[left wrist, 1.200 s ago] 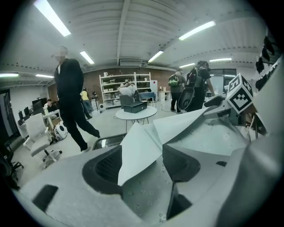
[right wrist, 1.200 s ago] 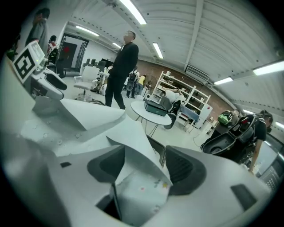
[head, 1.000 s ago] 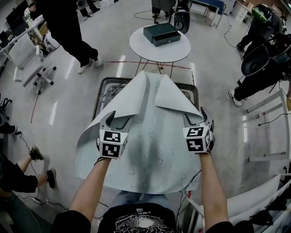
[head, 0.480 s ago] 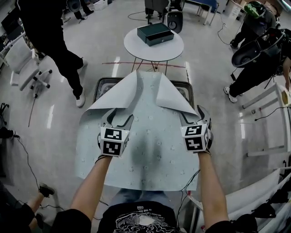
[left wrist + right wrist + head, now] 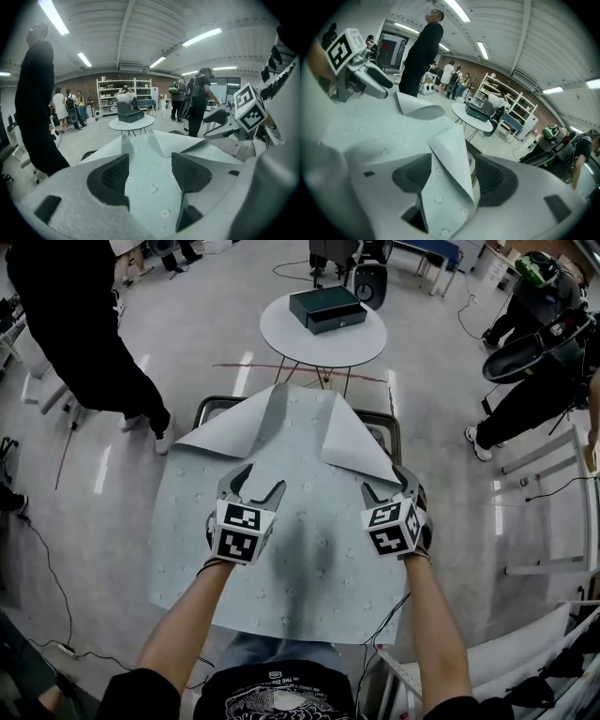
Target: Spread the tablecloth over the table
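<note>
The tablecloth [image 5: 300,549] is laid over the table [image 5: 390,418], whose far edge is left uncovered. Both far corners are folded back onto the cloth. Behind the table a round table [image 5: 291,341] is set, with a box [image 5: 327,307] placed on it.

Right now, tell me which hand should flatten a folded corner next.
Right. The right tool has a folded flap of the tablecloth between its closing jaws; the left tool hovers open over flat cloth.
</note>
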`<state>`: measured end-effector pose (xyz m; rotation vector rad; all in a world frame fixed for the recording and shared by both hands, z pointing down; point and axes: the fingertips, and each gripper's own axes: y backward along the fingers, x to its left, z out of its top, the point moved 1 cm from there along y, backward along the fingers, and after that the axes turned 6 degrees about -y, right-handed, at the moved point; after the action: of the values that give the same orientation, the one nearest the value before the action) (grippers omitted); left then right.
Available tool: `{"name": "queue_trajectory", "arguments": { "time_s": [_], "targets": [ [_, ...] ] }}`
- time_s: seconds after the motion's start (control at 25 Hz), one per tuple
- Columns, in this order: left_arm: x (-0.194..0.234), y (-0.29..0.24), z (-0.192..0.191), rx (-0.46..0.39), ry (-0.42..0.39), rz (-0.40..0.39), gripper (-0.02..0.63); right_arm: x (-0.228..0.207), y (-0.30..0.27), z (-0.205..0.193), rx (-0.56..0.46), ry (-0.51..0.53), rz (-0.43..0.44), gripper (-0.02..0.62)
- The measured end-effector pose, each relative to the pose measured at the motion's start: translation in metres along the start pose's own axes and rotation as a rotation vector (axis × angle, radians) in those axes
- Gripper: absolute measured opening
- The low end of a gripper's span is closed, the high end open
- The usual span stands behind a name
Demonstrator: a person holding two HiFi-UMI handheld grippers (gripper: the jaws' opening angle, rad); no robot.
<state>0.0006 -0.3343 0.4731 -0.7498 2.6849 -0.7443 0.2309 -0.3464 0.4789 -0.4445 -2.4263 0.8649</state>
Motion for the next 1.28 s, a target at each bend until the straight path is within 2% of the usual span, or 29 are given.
{"name": "queue_trajectory", "arguments": {
  "time_s": [0.44, 0.8, 0.84, 1.0, 1.28],
  "targets": [
    [-0.038, -0.055, 0.006, 0.050, 0.004, -0.070, 0.281, -0.004, -0.070, -0.052, 0.107, 0.261, 0.085, 0.281],
    [-0.050, -0.086, 0.006, 0.077, 0.004, -0.068, 0.276, -0.011, -0.117, -0.075, 0.094, 0.445, 0.031, 0.273],
    [-0.050, -0.088, 0.005, 0.080, 0.002, -0.066, 0.275, -0.012, -0.118, -0.073, 0.079, 0.446, 0.018, 0.237],
    [-0.051, -0.097, 0.003, 0.084, 0.006, -0.068, 0.270, -0.020, -0.117, -0.063, 0.019, 0.356, 0.007, 0.214],
    [-0.065, -0.112, 0.009, 0.087, 0.005, -0.086, 0.265, -0.048, -0.109, -0.048, -0.062, 0.067, 0.027, 0.142]
  ]
}}
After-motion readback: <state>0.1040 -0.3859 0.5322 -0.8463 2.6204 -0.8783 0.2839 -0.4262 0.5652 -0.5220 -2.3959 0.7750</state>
